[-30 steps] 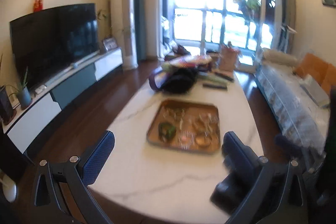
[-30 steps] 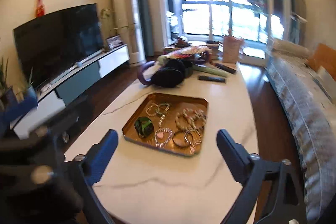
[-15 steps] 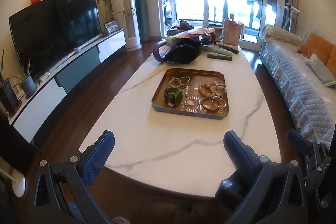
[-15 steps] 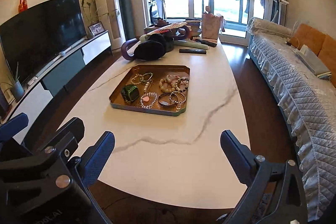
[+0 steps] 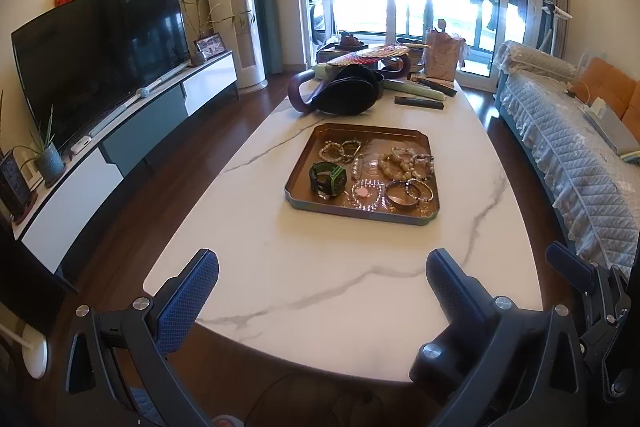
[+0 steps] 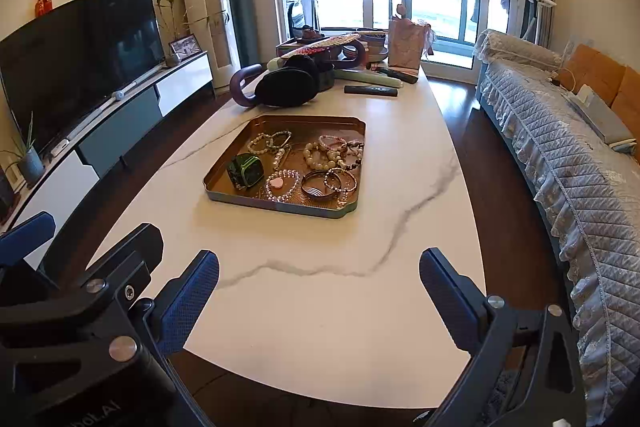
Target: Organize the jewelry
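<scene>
Sunlit living room: a long white marble-veined table (image 5: pixel 328 267) runs toward bright glass doors, with a dark curved television (image 5: pixel 100 55) on a low cabinet to one side and a quilt-covered sofa (image 6: pixel 560 155) to the other. Near the middle of that table sits a copper-coloured square metal tray (image 5: pixel 362 213) holding the jewelry. Inside the tray, a black watch with a green strap (image 5: pixel 329 179) lies at the near corner on the television side; a clear beaded bracelet with a pink heart charm (image 5: pixel 365 193) is just beside it, and a stack of thin metal bangles (image 6: pixel 316 186) lies next to that. Cream and pearl bead bracelets (image 6: pixel 320 153) fill the tray's far half. Beyond the tray, a black pouch (image 5: pixel 346 95) and a black remote control (image 6: pixel 371 90) rest on the table.

Well short of the tray, over the table's near end, the left gripper (image 5: pixel 322 279) hovers with its blue-padded fingers spread wide and empty. Beside it, the right gripper (image 6: pixel 320 279) is likewise spread apart, holding nothing.
</scene>
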Tool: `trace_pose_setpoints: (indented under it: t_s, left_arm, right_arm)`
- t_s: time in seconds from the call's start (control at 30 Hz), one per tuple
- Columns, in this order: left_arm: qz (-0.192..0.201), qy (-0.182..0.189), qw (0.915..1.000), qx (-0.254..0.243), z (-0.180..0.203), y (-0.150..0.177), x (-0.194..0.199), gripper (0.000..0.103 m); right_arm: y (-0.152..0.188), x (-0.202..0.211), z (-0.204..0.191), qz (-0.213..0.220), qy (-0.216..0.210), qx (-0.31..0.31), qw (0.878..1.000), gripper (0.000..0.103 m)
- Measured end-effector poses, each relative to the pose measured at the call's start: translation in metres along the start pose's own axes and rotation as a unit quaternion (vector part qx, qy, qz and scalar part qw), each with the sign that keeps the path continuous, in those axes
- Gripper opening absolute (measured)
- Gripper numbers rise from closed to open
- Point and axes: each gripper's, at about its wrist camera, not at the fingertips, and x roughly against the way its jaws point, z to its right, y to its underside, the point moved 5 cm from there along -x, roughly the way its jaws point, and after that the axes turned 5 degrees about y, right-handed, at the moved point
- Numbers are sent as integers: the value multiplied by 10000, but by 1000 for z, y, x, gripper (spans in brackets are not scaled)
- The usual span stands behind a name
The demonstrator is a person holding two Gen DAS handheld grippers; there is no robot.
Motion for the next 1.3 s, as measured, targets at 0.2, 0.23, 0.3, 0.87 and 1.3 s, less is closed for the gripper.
trace_pose_setpoints:
  t_s: [0.2,0.23,0.3,0.87,1.3]
  left_arm:
    - [-35,71,10000,-5,2,0,-4,103]
    - [-40,81,10000,-12,2,0,-5,103]
    - [-44,91,9999,-25,3,0,-6,103]
    - [-75,78,9999,-34,4,-1,-9,103]
    - [-87,77,9999,-37,4,0,-9,103]
  right_arm:
    - [0,-1,1,0,26,3,10000,101]
    - [1,-1,2,-9,36,1,10000,101]
    - [1,-2,2,-20,48,-6,10000,101]
    - [0,-8,5,-62,27,-16,10000,101]
    - [0,-9,5,-69,31,-19,10000,101]
